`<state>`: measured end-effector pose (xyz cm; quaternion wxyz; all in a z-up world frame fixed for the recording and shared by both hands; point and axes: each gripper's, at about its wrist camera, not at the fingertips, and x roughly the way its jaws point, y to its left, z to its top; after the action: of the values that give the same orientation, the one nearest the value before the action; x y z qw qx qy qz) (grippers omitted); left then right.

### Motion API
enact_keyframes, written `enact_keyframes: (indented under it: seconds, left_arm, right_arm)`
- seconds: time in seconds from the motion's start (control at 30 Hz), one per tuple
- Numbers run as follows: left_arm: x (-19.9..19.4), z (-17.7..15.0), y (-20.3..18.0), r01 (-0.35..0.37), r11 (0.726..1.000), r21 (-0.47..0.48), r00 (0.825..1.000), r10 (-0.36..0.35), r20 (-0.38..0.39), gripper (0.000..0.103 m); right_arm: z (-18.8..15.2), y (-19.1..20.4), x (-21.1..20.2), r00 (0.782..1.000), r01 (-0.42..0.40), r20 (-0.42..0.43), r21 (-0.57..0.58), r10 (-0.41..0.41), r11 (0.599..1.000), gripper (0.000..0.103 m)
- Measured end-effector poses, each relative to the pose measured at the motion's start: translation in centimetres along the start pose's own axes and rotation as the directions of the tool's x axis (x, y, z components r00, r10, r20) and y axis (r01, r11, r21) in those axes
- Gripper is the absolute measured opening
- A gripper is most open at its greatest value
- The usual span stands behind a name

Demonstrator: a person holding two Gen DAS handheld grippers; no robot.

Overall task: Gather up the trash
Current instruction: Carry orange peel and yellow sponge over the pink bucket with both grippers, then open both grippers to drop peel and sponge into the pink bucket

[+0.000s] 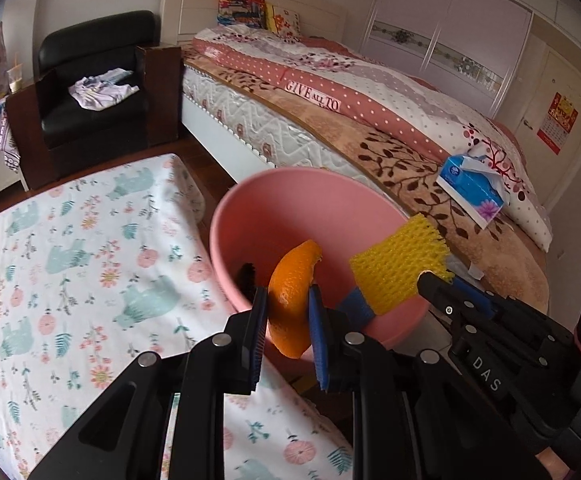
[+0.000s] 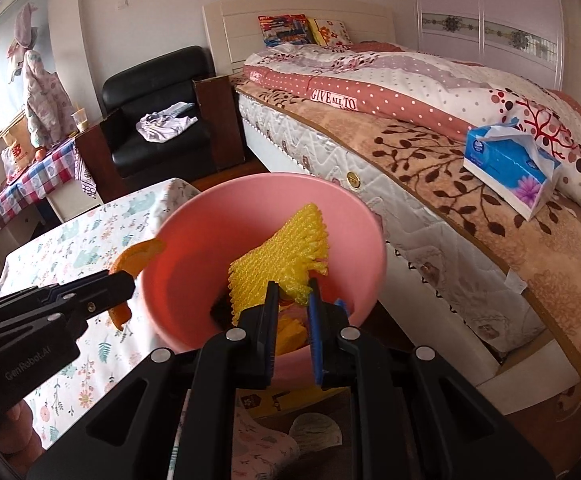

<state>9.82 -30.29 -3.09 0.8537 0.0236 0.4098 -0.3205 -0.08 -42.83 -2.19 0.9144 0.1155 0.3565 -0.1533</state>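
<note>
Trash items, two, each clamped in a hand-held gripper over a pink bin (image 1: 250, 216). Left gripper (image 1: 288, 320): jaws narrow, closed on a curved piece of orange peel (image 1: 290, 292), which stands upright between the pads with its upper end above the fingertips and just ahead of them, at the bin's near rim. Right gripper (image 2: 294, 300): jaws narrow, pinching a yellow foam fruit net (image 2: 282, 256) by its lower edge; the net fans out forward and upward from the fingertips, over the bin's open mouth. Pink bin: round, plastic, directly ahead of and below both grippers, mouth tilted toward the cameras; a dark object lies inside, near the left gripper's left finger, too shadowed to identify. In the left wrist view the right gripper enters from the right, level with the left one, its net at the bin's far-right rim; in the right wrist view the left gripper enters from the left, peel at the bin's left rim. Table with floral elephant-print cloth (image 1: 70, 260): to the left of and beneath the left gripper. Bed (image 1: 370, 92) with spotted quilt: ahead and to the right of both grippers. Blue tissue box (image 2: 510, 172): on the bed, well to the right. Black armchair (image 1: 94, 92): far ahead on the left, with crumpled clothing on its seat.
</note>
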Motion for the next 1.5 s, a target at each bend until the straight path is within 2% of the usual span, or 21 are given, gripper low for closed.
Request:
enact_keyframes:
  seconds: [0.43, 0.8, 0.97, 1.2, 1.37, 1.5]
  left_arm:
    - [3.0, 0.1, -2.3, -0.002, 0.999, 0.038, 0.999, 0.004, -0.045, 0.02]
    - [4.0, 0.3, -2.7, -0.006, 0.999, 0.038, 0.999, 0.008, -0.049, 0.023]
    - [3.8, 0.6, -2.7, -0.008, 0.999, 0.043, 0.999, 0.01, -0.032, 0.043]
    - [3.0, 0.6, -2.6, -0.024, 0.998, 0.049, 1.0, 0.025, -0.004, 0.047]
    - [2.3, 0.6, -1.9, -0.043, 0.999, 0.033, 0.999, 0.043, 0.008, 0.049]
    - [1.6, 0.5, -1.3, -0.062, 0.998, 0.021, 0.998, 0.062, 0.019, 0.05]
  right_arm:
    - [-0.2, -1.1, 1.2, 1.0, 0.003, -0.022, 0.003, -0.003, 1.0, 0.014]
    - [-0.3, -1.4, 2.1, 0.999, 0.001, -0.037, 0.0, -0.001, 1.0, 0.014]
    - [-0.2, -1.3, 2.2, 0.999, 0.001, -0.036, -0.001, -0.001, 1.0, 0.014]
    - [0.2, -1.2, 2.5, 0.999, -0.004, -0.032, -0.004, 0.004, 1.0, 0.015]
    - [0.3, -1.1, 2.8, 0.998, -0.03, -0.046, 0.007, 0.03, 1.0, 0.023]
    - [0.2, -0.7, 2.6, 0.998, -0.052, -0.043, 0.002, 0.052, 0.999, 0.035]
